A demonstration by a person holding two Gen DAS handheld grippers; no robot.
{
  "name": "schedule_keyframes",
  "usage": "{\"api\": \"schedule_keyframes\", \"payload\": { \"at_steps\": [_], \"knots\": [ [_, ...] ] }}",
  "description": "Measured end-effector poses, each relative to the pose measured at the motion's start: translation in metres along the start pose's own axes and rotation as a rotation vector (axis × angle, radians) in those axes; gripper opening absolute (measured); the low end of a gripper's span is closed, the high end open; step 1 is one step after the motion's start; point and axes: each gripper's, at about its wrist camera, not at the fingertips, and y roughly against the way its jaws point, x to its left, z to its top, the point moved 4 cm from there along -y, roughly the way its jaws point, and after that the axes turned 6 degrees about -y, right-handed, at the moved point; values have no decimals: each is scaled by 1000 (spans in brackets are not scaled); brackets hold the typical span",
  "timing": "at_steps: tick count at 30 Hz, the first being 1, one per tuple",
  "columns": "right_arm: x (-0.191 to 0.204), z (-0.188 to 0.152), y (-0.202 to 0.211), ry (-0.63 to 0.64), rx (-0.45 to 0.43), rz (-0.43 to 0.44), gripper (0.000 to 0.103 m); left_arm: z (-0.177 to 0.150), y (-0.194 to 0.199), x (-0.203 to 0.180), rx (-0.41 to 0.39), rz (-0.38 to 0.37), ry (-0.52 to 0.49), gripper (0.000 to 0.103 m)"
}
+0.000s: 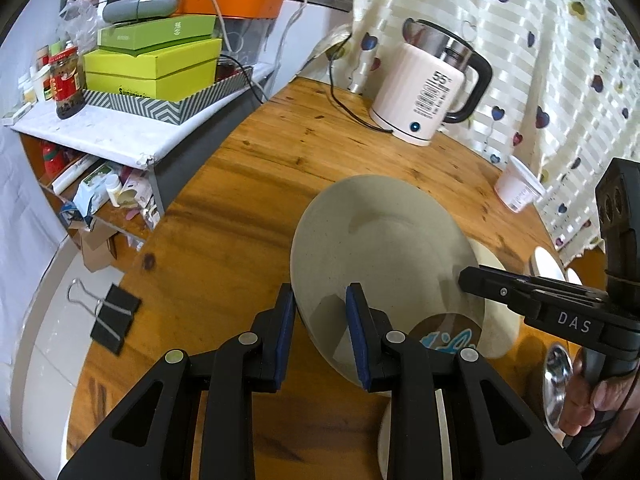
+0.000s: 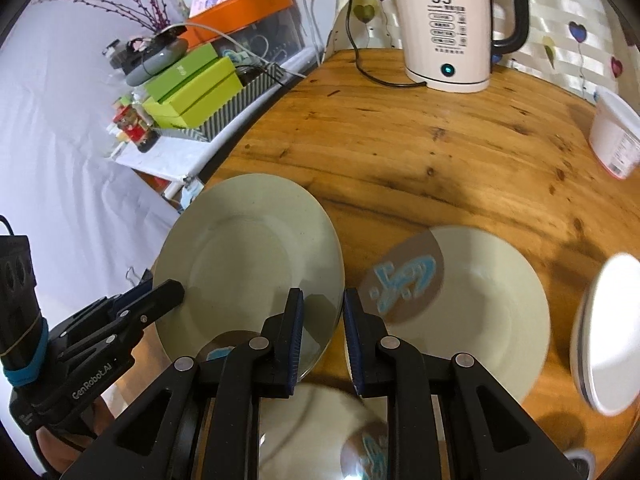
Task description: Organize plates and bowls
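Held up at a tilt in the lower middle of the left wrist view: pale grey-green round ceramic plate (image 1: pixel 380 240), clear of the round wooden worktop (image 1: pixel 260 160) and overlapping a cream deep plate with a brown-and-blue sticker (image 1: pixel 496 320) at lower right.

Left gripper (image 1: pixel 320 294) narrowed around the near rim, one blue pad outside, one on the inner face; judged to be pinching it.

Right gripper (image 2: pixel 323 296) drawn in to a similar gap around the opposite rim, low in the centre of the right wrist view; cannot tell whether actually biting or only straddling.

Risks from here:
- Slippage. Smooth glazed rim, sloped, caught only at the edge; any twist between the two hands likely to lever it out of the pads.
- Chipping. Another stickered plate directly below at the bottom of the right wrist view; a drop or a steep edge-first landing likely to knock ceramic on ceramic.
- Uneven release. Letting go on one side first liable to swing the free side down hard.
- Side collision. White bowl (image 2: pixel 608 340) at the right edge, near enough to be clipped by a wide sweep.
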Motion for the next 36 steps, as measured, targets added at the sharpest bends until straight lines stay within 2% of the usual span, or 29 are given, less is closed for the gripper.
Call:
{"api": "schedule_keyframes", "payload": {
  "at_steps": [11,23,36],
  "knots": [
    [-14,-47,34,-18,-8,-21,20,-33,18,-29,19,-21,-39,27],
    [-32,-92,48,-68,10,-38,20,-66,22,-51,64,-43,-70,27],
    [-46,-116,50,-82,32,-75,20,-85,19,-66,106,-51,-100,27]
  ]
}}
